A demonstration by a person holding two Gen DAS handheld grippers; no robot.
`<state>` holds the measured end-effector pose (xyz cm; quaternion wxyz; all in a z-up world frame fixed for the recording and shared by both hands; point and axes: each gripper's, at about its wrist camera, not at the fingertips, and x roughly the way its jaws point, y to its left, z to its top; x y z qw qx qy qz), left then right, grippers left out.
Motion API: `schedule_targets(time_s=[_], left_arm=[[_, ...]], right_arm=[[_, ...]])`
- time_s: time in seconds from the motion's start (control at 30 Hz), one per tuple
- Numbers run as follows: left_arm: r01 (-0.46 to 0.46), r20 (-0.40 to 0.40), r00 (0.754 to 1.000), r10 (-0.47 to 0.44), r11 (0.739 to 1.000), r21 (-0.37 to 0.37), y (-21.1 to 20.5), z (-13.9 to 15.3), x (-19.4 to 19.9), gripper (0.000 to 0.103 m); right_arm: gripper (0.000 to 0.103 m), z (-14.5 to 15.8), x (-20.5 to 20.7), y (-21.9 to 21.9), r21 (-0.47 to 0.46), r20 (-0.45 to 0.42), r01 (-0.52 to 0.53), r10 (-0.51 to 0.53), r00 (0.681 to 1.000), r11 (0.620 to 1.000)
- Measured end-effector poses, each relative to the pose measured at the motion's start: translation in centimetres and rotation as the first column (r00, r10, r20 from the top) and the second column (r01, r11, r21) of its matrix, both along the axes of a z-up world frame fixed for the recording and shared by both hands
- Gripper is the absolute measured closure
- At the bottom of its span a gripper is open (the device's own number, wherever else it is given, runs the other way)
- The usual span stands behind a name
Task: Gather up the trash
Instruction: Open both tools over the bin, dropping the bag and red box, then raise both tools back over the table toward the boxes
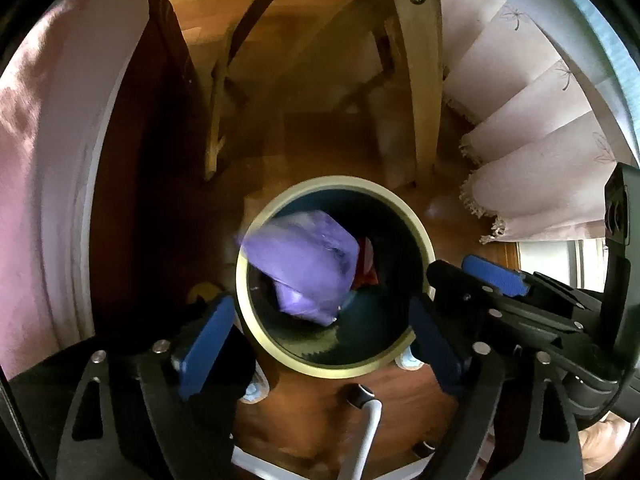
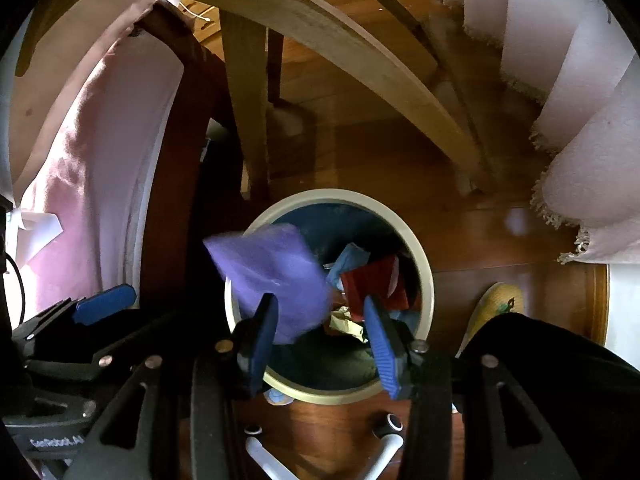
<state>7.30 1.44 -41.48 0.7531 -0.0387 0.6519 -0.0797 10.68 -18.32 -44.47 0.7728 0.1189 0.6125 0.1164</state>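
A round bin with a cream rim (image 1: 416, 220) (image 2: 424, 264) stands on the wooden floor below both grippers. A purple packet (image 1: 304, 268) (image 2: 276, 276), blurred, is over the bin's mouth, free of any finger. Inside lie a red wrapper (image 2: 376, 280), a light blue scrap (image 2: 348, 258) and a yellowish crumpled paper (image 2: 348, 320). My left gripper (image 1: 320, 344) is open and empty above the bin's near rim. My right gripper (image 2: 324, 340) is open and empty above the bin too; it also shows in the left wrist view (image 1: 496, 276).
A pale wooden chair frame (image 1: 416, 80) (image 2: 340, 44) stands behind the bin. A pink fringed cloth (image 1: 536, 168) (image 2: 592, 168) hangs at the right. A pink cushioned seat with a dark wood edge (image 2: 100, 160) is at the left. A slippered foot (image 2: 496, 304) is right of the bin.
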Motion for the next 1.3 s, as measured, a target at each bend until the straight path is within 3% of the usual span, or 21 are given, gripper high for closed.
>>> schedule_targets(time_s=[0.63, 0.9, 1.13, 1.3], left_arm=[[0.008, 0.043, 0.999, -0.01, 0.999, 0.038, -0.3, 0.7, -0.5, 0.011], [0.009, 0.096, 0.995, -0.014, 0.998, 0.055, 0.3, 1.9, -0.9, 0.012], [0.03, 0.168, 0.985, -0.035, 0.999, 0.035, 0.7, 4.4, -2.5, 0.012], [0.072, 0.218, 0.973, -0.07, 0.997, -0.004, 0.8, 7.8, -4.7, 0.012]], right_arm=[[0.057, 0.5, -0.2, 0.1, -0.047, 0.033, -0.029, 0.03, 0.999, 0.998], [0.055, 1.8, -1.1, 0.2, -0.092, 0.082, -0.056, 0.064, 0.995, 0.994], [0.053, 4.1, -2.9, 0.5, -0.135, 0.137, -0.099, 0.117, 0.984, 0.986], [0.053, 7.7, -4.4, 1.1, -0.149, 0.18, -0.192, 0.217, 0.959, 0.97]])
